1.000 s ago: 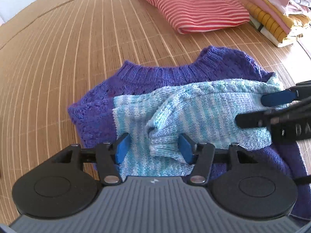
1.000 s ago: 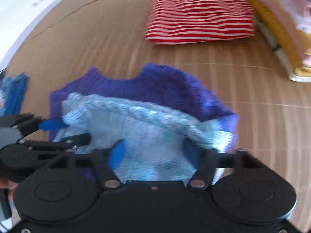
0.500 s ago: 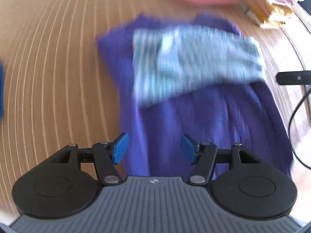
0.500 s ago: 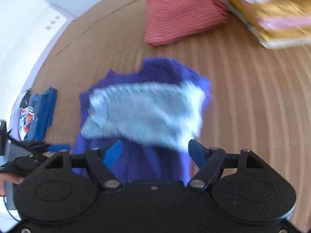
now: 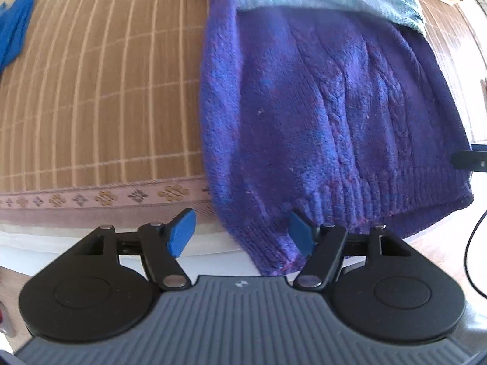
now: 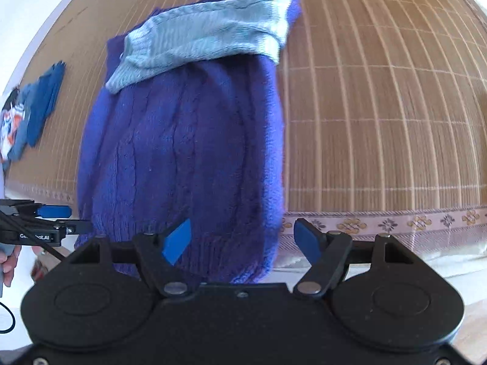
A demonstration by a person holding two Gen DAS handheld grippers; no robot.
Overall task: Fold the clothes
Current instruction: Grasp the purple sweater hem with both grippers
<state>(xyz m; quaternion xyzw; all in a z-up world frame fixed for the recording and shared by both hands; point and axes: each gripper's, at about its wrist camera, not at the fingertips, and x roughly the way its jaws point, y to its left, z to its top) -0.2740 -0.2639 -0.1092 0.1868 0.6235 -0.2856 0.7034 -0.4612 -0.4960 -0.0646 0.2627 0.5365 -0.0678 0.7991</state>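
Purple sweater (image 6: 182,140) lengthwise, ribbed hem toward both grippers' wide-open, empty fingers (image 5: 182,232), left's just widened.

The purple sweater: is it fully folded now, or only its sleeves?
Only the sleeves. The light blue sleeves lie across the purple sweater, whose body lies spread flat down to the hem.

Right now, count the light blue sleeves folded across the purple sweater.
2 at most: one light blue band lies across the purple sweater's upper part, by the neckline. Whether it is two overlapping sleeves cannot be told.
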